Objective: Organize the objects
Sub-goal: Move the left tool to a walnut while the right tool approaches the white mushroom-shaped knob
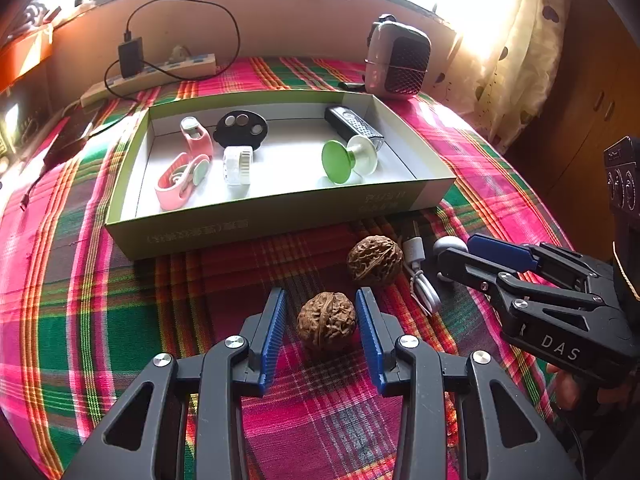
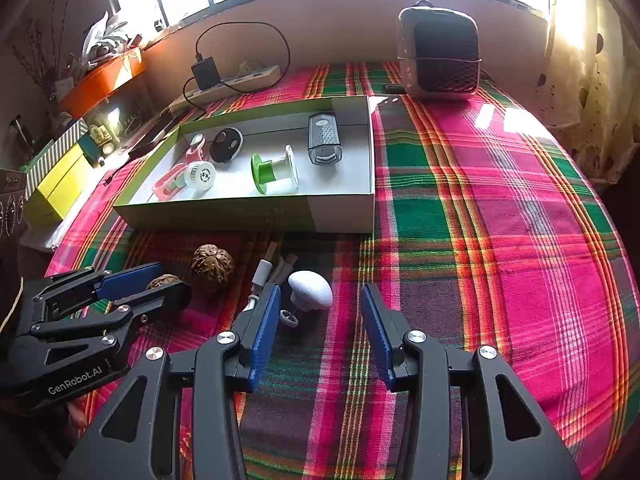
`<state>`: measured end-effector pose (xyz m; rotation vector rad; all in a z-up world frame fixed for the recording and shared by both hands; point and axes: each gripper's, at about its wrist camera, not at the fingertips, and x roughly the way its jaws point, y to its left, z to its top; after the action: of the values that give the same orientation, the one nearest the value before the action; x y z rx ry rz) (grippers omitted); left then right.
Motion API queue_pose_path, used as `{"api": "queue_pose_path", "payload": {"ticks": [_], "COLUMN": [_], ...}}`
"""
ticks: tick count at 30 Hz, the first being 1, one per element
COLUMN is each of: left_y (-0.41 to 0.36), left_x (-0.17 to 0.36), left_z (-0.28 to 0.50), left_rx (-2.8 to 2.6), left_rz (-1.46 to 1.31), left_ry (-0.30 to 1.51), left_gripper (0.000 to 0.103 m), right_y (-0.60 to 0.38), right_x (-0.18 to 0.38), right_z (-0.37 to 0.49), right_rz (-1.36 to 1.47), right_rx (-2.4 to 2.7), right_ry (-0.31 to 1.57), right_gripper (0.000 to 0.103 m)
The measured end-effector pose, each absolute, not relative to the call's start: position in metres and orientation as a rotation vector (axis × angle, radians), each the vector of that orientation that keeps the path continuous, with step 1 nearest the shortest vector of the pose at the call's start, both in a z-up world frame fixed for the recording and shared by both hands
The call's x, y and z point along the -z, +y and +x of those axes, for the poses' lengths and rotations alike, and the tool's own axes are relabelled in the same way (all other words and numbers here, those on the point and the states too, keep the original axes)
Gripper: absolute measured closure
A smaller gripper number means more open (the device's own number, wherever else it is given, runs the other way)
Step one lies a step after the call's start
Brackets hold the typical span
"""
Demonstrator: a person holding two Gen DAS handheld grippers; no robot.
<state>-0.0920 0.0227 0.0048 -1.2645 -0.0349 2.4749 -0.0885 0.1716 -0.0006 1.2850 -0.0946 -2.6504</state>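
Observation:
A near walnut [image 1: 326, 321] lies on the plaid cloth between the open fingers of my left gripper [image 1: 322, 300], untouched. A second walnut [image 1: 375, 260] [image 2: 212, 266] lies just beyond it. A white egg-shaped object [image 2: 310, 290] [image 1: 450, 245] and a coiled white cable [image 1: 420, 276] [image 2: 264, 276] lie to the right. My right gripper [image 2: 320, 300] is open around the white object. The shallow green-rimmed box [image 1: 260, 226] [image 2: 344, 212] holds pink items [image 1: 180, 180], a white round case [image 1: 238, 164], a black disc [image 1: 240, 128], a green spool [image 1: 348, 160] and a dark grater-like item [image 1: 352, 126].
A small heater [image 1: 398, 60] [image 2: 440, 54] stands at the back right. A power strip with a black charger [image 1: 132, 68] [image 2: 224, 80] lies at the back left. Yellow boxes [image 2: 60, 184] sit at the left edge. A curtain [image 1: 516, 52] hangs at the right.

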Motion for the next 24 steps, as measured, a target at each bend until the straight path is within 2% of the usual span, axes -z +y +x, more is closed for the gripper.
{"api": "queue_pose_path", "payload": {"ticks": [24], "left_y": [0.018], "left_x": [-0.004], "left_z": [-0.095], "left_rx": [-2.495], "left_rz": [-1.242], "left_ry": [-0.041], "left_gripper": [0.069], "right_y": [0.156], "right_x": [0.006], "right_z": [-0.098], "right_rz": [1.303], "right_rx": [2.697], "right_ry": [0.087], "right_gripper": [0.06]}}
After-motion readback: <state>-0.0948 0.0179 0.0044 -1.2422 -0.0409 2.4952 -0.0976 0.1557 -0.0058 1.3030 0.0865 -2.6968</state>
